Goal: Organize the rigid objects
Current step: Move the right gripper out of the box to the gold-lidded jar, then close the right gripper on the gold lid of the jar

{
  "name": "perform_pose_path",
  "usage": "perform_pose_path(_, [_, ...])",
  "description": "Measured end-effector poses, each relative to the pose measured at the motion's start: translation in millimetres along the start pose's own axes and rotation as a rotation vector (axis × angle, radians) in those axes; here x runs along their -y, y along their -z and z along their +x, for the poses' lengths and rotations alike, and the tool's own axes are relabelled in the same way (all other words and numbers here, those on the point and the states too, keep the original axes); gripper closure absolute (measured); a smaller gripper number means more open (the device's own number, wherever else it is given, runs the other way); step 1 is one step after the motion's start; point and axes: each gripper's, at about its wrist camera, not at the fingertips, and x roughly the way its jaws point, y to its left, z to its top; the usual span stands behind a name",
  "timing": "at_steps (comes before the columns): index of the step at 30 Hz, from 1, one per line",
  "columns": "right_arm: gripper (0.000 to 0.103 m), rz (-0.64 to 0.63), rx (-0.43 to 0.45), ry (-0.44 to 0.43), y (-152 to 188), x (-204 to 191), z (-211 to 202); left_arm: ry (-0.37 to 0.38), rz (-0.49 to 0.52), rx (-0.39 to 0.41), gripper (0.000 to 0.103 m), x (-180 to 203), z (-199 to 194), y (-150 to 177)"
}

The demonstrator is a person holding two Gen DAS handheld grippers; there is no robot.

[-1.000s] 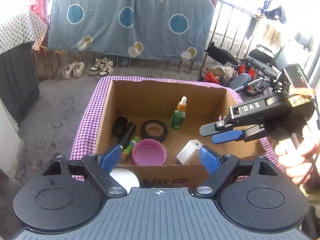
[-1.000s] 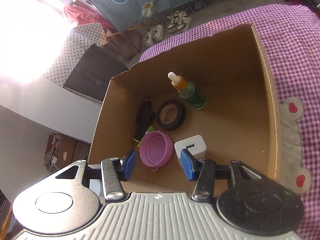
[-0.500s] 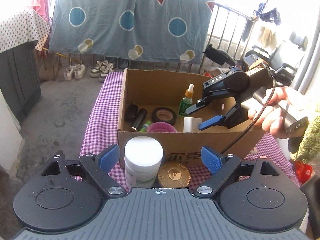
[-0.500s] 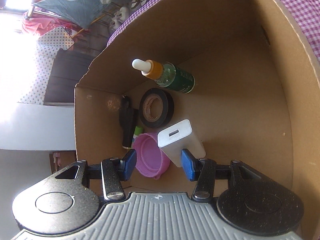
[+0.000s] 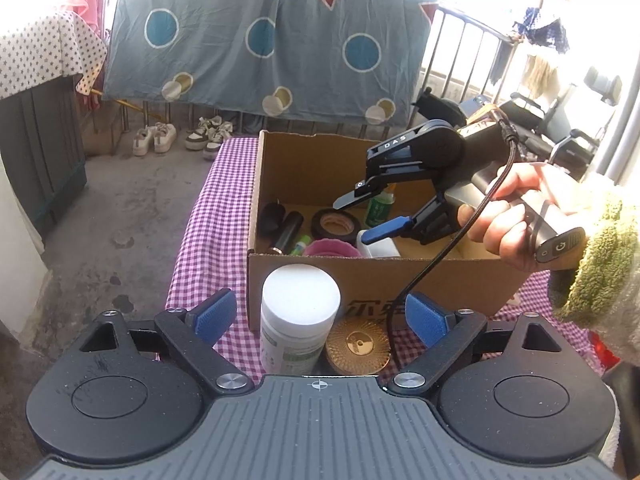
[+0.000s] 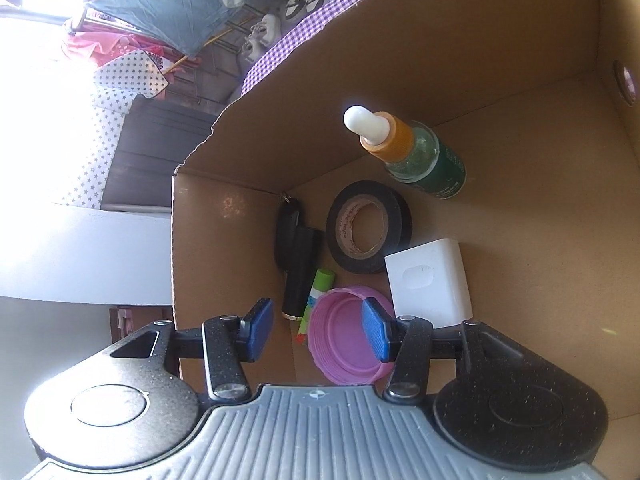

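Left gripper (image 5: 318, 316) sits nearest the camera over the purple checked tablecloth (image 5: 208, 216), jaws opening and already wide, pads touching nothing. Between the pads but apart from them: a white-lidded jar (image 5: 298, 320) standing upright on the cloth, and just beside it on its right a gold ribbed round lid (image 5: 357, 347) lying flat. Both sit right in front of the cardboard box (image 5: 400, 284), outside it.

Right gripper (image 6: 316, 330) is inside the box, pointing down, jaws partly open and empty. A hand (image 5: 516, 216) with a green fuzzy sleeve (image 5: 596, 268) holds its handle; a black cable (image 5: 440, 256) hangs from it over the box front wall.

In the box, near to far in the right wrist view: pink cap (image 6: 346, 342) lying open side up, partly behind the right pad, contact unclear. White charger block (image 6: 430, 282) just beside the cap. Green-capped marker (image 6: 318, 294) and black tube (image 6: 300, 276) lie side by side left of the cap. Black key fob (image 6: 288, 224) beyond the tube, near the corner. Black tape roll (image 6: 368, 226) flat on the floor, touching the charger's corner. Green dropper bottle (image 6: 412, 152) with orange collar and white bulb stands farthest back.

Beyond the table: sneakers (image 5: 154, 140) on the concrete floor, a blue patterned sheet (image 5: 260, 40) hung on a railing.
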Motion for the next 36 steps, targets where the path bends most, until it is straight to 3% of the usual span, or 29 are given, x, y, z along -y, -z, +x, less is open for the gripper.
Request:
perform_pose_path(10, [0.052,-0.059,0.050,0.153,0.4,-2.0,10.4,0.002,0.005,0.004,0.005,-3.9,-8.4,4.2])
perform_pose_path(16, [0.051,-0.046,0.065,0.073,11.9,2.9,-10.7,0.004,-0.008,0.007,0.005,-8.6,-10.3,3.1])
perform_pose_path(23, [0.049,-0.210,0.190,-0.089,79.2,-14.2,-102.0,0.047,-0.001,-0.001,0.004,-9.9,-8.1,12.8])
perform_pose_path(28, [0.046,-0.324,0.262,-0.102,146.0,-8.3,-146.9,0.075,0.057,-0.074,0.004,3.1,7.6,28.5])
perform_pose_path(32, [0.046,-0.350,0.272,-0.090,186.4,6.0,-138.9,0.085,0.128,-0.105,0.004,18.4,22.1,44.7])
perform_pose_path(36, [0.047,-0.360,0.285,-0.051,202.7,22.2,-107.2,0.044,0.179,-0.100,0.005,31.5,38.7,61.6])
